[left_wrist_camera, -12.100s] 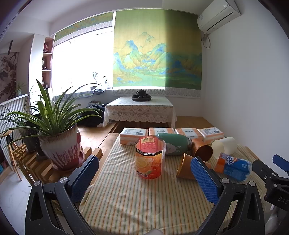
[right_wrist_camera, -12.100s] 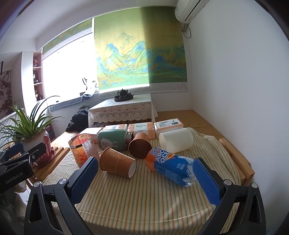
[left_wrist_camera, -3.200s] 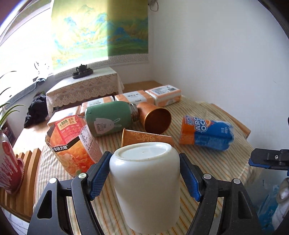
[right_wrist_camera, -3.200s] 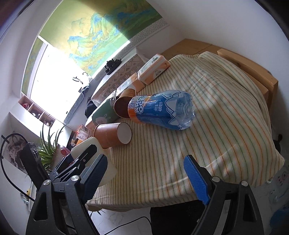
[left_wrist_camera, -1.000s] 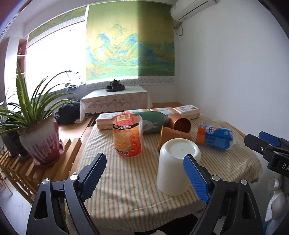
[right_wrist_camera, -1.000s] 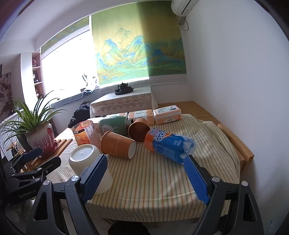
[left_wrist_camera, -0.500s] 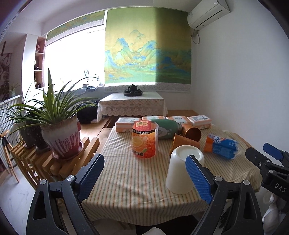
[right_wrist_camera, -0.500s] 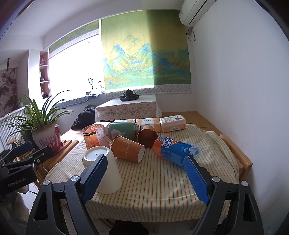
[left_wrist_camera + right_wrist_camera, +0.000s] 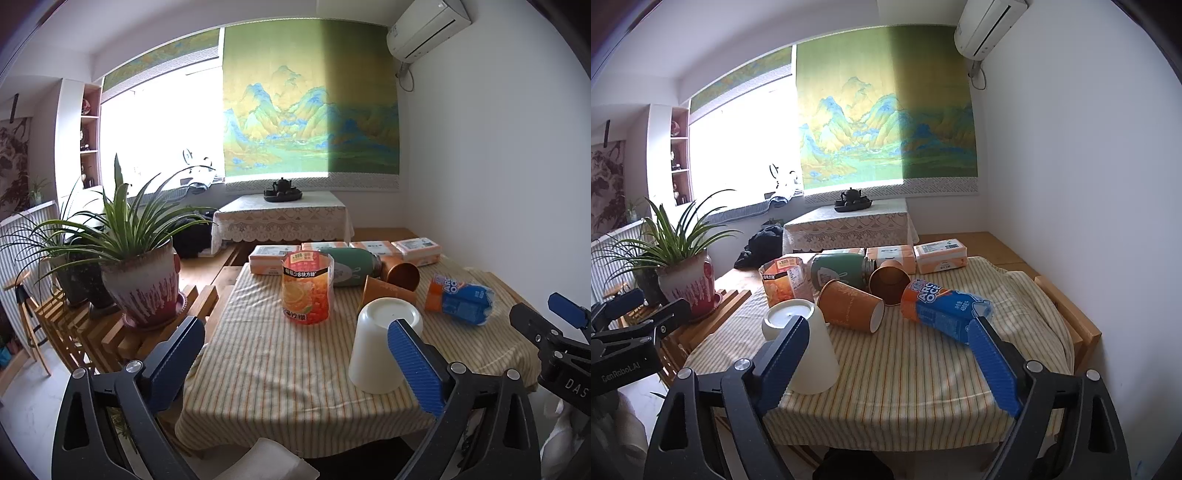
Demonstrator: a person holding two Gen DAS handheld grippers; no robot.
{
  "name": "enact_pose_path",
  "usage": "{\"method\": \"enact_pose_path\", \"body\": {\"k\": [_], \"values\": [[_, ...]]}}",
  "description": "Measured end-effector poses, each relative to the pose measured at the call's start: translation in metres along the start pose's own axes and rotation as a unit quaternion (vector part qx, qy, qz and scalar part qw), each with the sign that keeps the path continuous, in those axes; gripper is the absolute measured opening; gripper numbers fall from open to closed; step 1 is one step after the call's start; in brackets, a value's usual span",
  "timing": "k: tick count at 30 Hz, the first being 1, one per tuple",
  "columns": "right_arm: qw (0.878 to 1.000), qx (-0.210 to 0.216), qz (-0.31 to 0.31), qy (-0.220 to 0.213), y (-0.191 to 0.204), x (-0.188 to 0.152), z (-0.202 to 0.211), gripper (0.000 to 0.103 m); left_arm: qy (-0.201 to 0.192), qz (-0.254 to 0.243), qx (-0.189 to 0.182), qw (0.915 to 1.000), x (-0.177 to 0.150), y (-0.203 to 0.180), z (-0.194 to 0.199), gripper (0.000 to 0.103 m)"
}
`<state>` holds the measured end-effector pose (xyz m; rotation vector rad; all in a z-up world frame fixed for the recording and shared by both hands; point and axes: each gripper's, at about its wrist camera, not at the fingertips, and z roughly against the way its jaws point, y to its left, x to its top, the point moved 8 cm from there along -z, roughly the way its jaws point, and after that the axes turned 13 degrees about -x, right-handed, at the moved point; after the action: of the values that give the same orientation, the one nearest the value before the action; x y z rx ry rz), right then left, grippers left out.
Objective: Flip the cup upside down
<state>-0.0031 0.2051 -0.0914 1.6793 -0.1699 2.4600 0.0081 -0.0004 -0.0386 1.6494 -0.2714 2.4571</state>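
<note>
- While nothing is being held, the white cup [image 9: 382, 347] is seen standing upside down on the striped tablecloth [image 9: 266, 365], base up, near the front edge of the table.
- Left gripper [image 9: 295, 365] is spread wide with nothing between the blue pads; the cup is partly hidden behind the right-hand pad [image 9: 413, 369], at about 3 o'clock from the gap's middle.
- Right gripper [image 9: 886, 365] is also wide apart and empty; from that view the cup [image 9: 809, 350] is overlapped by the left-hand pad [image 9: 783, 365], roughly at 9 o'clock.
- An orange paper cup [image 9: 849, 306] is lying on its side just behind the white one, at about 1 o'clock from it.
- A blue and orange bottle [image 9: 945, 310] is lying down further right; a green flask [image 9: 838, 269] and a second brown cup [image 9: 888, 282] are lying behind.
- An orange snack pack [image 9: 306, 288] is standing upright at 11 o'clock from the white cup.
- A potted plant [image 9: 138, 273] is parked on a wooden rack off the table's left side.
</note>
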Motion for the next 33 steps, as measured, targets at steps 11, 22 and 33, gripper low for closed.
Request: {"method": "enact_pose_path", "body": {"k": [11,22,33], "values": [[1.0,0.003,0.001,-0.016,0.002,0.006,0.011,0.095,-0.006,0.003,0.001,1.0,0.003,-0.001,0.011,0.102],[1.0,-0.001,0.0,-0.025,-0.001,0.005,0.019,0.099,-0.008,0.004,-0.004,1.0,0.003,-0.008,0.016,0.102],[1.0,-0.005,0.001,-0.025,-0.002,0.004,0.018,0.1,-0.006,0.007,-0.006,0.9999,0.002,-0.008,0.013,0.102]]}}
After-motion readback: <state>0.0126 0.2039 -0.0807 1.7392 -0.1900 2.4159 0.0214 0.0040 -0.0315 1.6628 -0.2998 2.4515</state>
